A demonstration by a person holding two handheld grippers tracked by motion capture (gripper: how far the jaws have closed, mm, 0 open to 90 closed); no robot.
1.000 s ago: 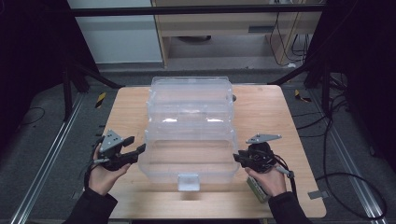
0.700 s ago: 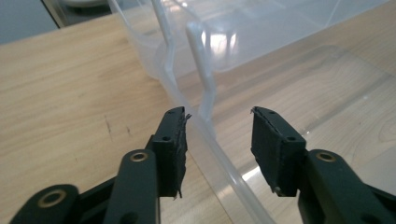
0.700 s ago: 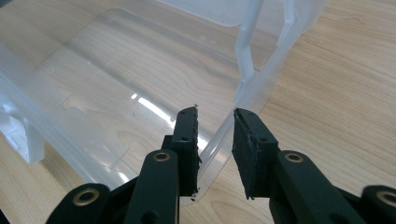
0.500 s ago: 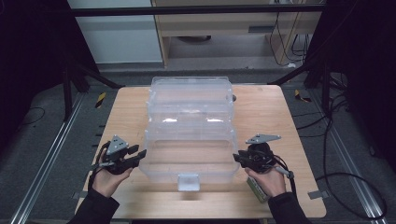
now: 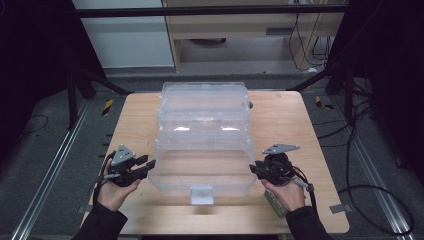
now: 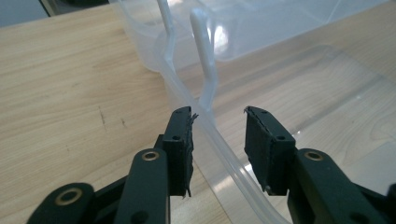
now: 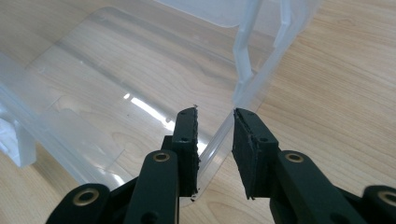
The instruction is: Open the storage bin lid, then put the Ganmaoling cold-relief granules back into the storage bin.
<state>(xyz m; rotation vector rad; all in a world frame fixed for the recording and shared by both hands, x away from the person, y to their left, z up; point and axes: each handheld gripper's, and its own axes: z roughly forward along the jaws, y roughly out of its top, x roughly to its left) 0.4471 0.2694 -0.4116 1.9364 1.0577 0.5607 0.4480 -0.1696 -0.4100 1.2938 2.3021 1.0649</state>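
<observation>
A clear, rectangular plastic storage box (image 5: 202, 132) lay open in the middle of the pale wooden tabletop (image 5: 280, 115), its two halves hinged and spread flat so that the whole thing ran lengthwise from the near edge toward the far one. The near half had a small white latch tab (image 5: 202, 194) on its front lip, pointing toward the person; the far half reached toward the back of the tabletop.

The left gripper (image 5: 141, 165) sat at the near half's left side. In the left gripper view its jaws stood apart and straddled the box's left rim (image 6: 224, 156); they had just been closing, with the rim between them, though a gap remained on the inner side.

The right gripper (image 5: 256, 168) was at the near half's right side. In the right gripper view its jaws stood close on either side of the thin right wall (image 7: 215, 140); I could not tell whether both pressed on it.
</observation>
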